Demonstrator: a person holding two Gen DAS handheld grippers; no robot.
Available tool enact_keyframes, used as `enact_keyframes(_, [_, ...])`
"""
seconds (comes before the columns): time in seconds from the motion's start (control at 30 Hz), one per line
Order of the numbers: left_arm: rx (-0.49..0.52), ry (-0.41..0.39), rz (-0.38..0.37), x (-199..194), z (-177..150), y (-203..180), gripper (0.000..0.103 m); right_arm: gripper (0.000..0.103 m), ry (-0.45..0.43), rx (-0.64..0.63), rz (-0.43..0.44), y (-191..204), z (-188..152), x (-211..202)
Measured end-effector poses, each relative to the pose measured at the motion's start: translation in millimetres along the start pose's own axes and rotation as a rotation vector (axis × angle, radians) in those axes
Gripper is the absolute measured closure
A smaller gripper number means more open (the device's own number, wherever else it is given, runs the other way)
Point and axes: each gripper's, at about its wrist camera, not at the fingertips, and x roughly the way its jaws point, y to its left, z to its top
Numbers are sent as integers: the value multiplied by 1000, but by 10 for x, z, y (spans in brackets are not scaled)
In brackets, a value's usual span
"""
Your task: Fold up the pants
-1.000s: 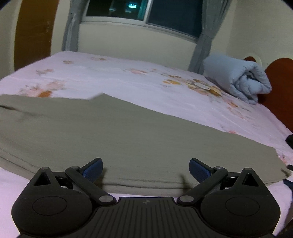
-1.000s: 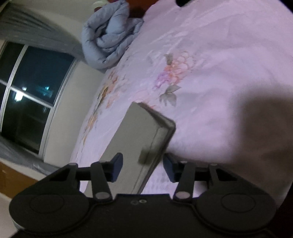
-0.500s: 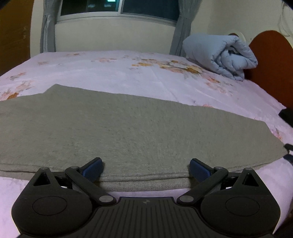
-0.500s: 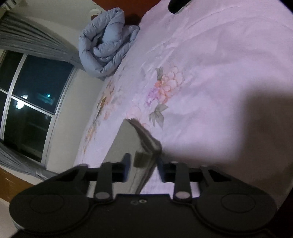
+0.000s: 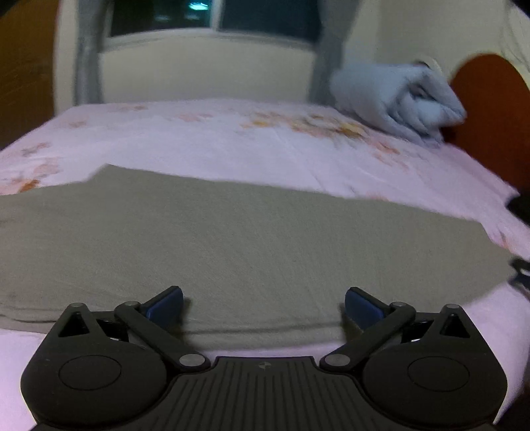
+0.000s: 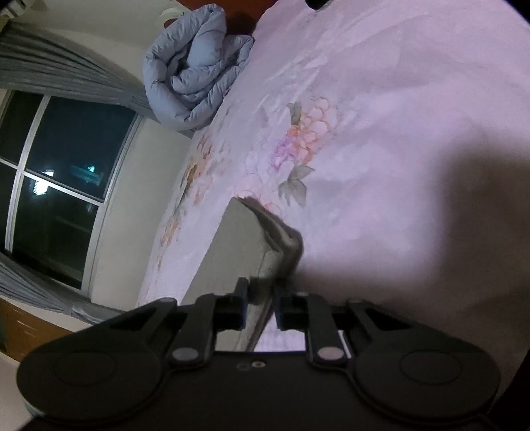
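Olive-grey pants point(image 5: 251, 245) lie flat across the pink floral bed, doubled lengthwise. My left gripper point(image 5: 263, 303) is open, with its blue pads over the near edge of the pants and nothing between them. In the right wrist view the leg end of the pants point(image 6: 245, 245) runs up between the fingers. My right gripper point(image 6: 260, 295) is shut on the hem end of the pants, with the cloth pinched between its pads.
A rolled light-blue duvet point(image 5: 397, 102) lies at the far right by the red-brown headboard point(image 5: 493, 116); it also shows in the right wrist view point(image 6: 195, 69). A window with grey curtains point(image 5: 212, 16) is behind the bed. A dark object point(image 5: 521, 205) lies at the right edge.
My right gripper has closed from open onto the hem end of the pants. My left gripper stays open and its view has shifted over the pants' near edge.
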Motion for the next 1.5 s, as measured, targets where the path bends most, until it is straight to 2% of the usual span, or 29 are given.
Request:
enact_keyframes(0.07, [-20,29,43,34,7,81,0,97,3,-37,-4,64,19,9])
enact_keyframes(0.13, [21,126,40,182,-29,103,0,98,14,-69,-14,112,49,46])
enact_keyframes(0.2, [55,132,38,202,-62,89,0,98,15,-92,-12,170,83,54])
enact_keyframes(0.27, [43,136,38,198,-60,94,0,98,5,-122,-45,246,107,30])
enact_keyframes(0.4, [50,128,40,197,-75,79,0,94,18,-108,-96,216,67,-5])
enact_keyframes(0.47, [41,119,35,190,-89,91,0,93,17,-76,-95,136,37,-23])
enact_keyframes(0.6, [55,117,38,182,-125,80,0,100,6,-82,-58,149,3,-44])
enact_keyframes(0.77, [55,118,43,192,-125,80,0,100,3,-108,-97,253,-2,-30])
enact_keyframes(0.83, [57,116,43,189,-130,72,0,92,0,-107,-121,262,-13,-19])
enact_keyframes(0.9, [60,116,44,192,-135,70,0,91,-2,-84,-114,235,-17,-13])
enact_keyframes(0.93, [61,115,44,194,-137,70,0,98,-9,-98,-111,248,-25,-15])
enact_keyframes(0.97, [61,115,43,195,-137,74,0,101,-13,-127,-112,285,-36,-17])
enact_keyframes(1.13, [60,112,42,204,-149,73,0,103,-33,-246,-69,549,-58,-33])
enact_keyframes(1.33, [54,101,37,191,-163,83,0,103,-64,-301,58,740,107,-48])
enact_keyframes(1.4, [57,94,38,173,-167,77,0,103,-48,-281,38,639,143,16])
enact_keyframes(1.47, [52,95,34,151,-171,90,0,103,24,-191,-58,322,158,204])
enact_keyframes(1.5, [53,96,31,137,-171,90,0,103,51,-133,-69,158,149,255])
